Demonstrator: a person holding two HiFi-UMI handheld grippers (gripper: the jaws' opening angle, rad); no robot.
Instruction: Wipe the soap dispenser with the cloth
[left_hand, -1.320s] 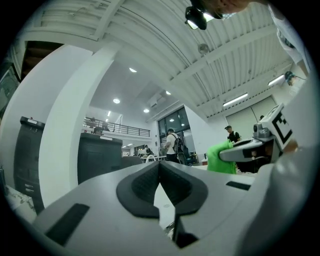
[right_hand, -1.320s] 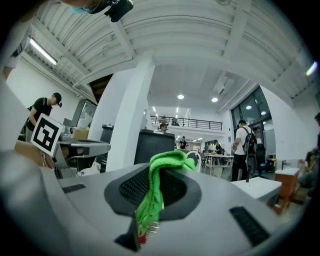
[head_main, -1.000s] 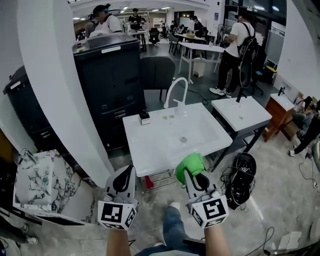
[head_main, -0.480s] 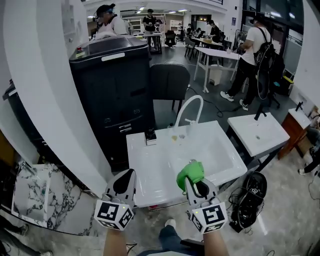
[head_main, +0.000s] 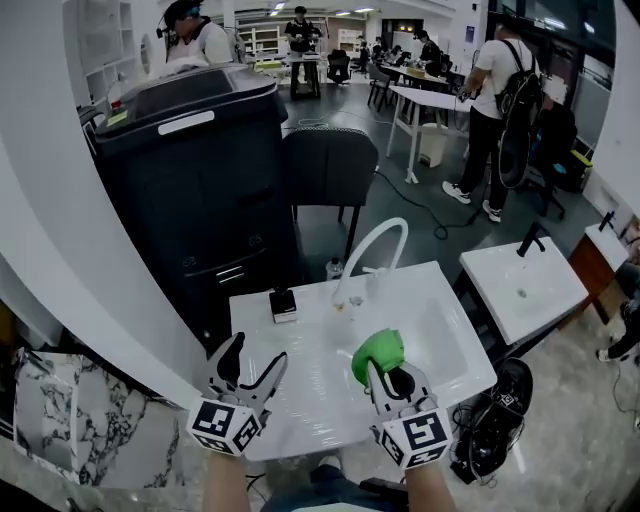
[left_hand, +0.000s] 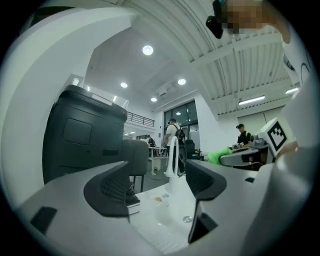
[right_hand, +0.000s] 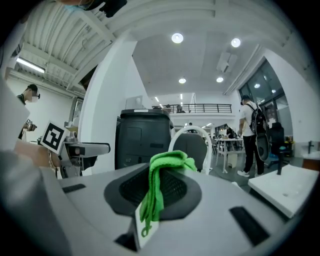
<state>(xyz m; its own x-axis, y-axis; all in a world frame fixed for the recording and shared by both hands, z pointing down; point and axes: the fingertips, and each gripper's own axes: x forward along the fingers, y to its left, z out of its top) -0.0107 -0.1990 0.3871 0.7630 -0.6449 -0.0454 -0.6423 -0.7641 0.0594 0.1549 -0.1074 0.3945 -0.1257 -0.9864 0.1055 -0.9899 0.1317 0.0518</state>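
A white sink (head_main: 310, 400) stands on grey floor (head_main: 420, 215) — behind it to the left a tall dark copier (head_main: 190, 170), straight behind a dark chair (head_main: 330, 165), to its right a second white basin (head_main: 525, 285); white tables (head_main: 440, 100) farther back, round ceiling lights (right_hand: 177, 38) lit overhead

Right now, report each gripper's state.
Left gripper: open, jaws just opened, nothing between them.
Right gripper: shut on the green cloth.

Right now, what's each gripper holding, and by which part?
Right gripper pinches the green cloth by a bunched fold; left gripper, jaws just opened, holds nothing.
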